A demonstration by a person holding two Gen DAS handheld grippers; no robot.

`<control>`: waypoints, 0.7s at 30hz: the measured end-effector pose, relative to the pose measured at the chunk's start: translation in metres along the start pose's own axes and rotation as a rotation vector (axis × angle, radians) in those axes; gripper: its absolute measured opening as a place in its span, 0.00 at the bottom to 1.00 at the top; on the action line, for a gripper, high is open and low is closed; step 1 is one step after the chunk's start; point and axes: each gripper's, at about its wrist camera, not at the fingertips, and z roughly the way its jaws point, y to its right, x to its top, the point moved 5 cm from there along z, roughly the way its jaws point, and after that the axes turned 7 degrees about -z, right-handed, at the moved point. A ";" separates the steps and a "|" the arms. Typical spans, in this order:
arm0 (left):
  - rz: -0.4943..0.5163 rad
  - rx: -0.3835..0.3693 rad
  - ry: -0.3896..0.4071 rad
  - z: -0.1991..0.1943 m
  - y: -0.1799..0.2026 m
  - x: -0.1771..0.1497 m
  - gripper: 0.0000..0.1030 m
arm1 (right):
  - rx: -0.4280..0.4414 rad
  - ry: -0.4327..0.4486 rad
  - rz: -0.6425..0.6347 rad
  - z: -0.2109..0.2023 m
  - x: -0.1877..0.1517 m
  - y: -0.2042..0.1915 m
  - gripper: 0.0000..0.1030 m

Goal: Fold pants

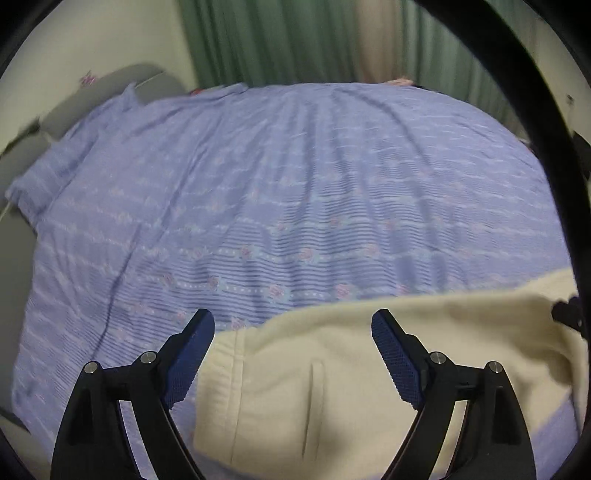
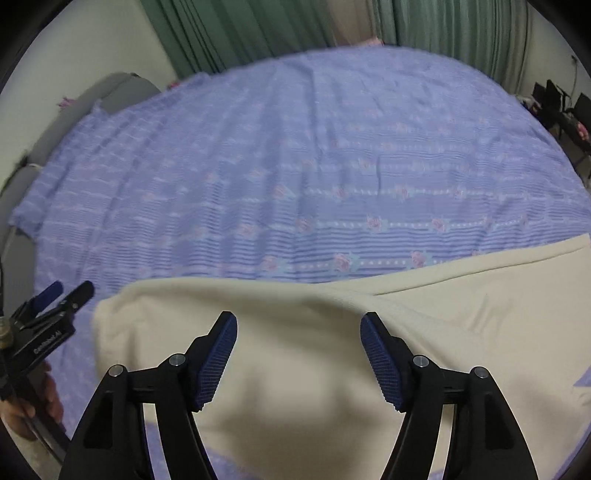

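Both grippers apart, nothing clamped. My left gripper (image 1: 293,325) hangs over the left end of the cream pants (image 1: 332,369), fingers (image 1: 192,354) wide, cloth below not pinched. My right gripper (image 2: 298,328) same, spread above the pants' (image 2: 332,332) folded middle. Pants lie flat on the near edge of the bed, on a purple striped floral sheet (image 2: 295,166). Green curtain (image 2: 229,29) behind the bed.

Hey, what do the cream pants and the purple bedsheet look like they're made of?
Cream pants: likely a soft fleece or brushed cotton knit, matte and slightly fuzzy, folding in thick rounded edges. Purple bedsheet: apparently thin woven cotton or a blend, matte, with printed stripes and small flowers and fine creases.
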 end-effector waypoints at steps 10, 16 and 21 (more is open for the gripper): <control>0.133 -0.209 0.070 -0.145 0.080 -0.045 0.85 | -0.025 0.133 -0.031 -0.157 -0.058 0.021 0.74; 0.166 -0.284 0.128 -0.222 0.157 -0.070 0.86 | -0.040 0.156 -0.076 -0.225 -0.100 0.068 0.74; 0.098 -0.293 0.118 -0.258 0.219 -0.096 0.87 | -0.034 0.162 -0.104 -0.267 -0.131 0.125 0.74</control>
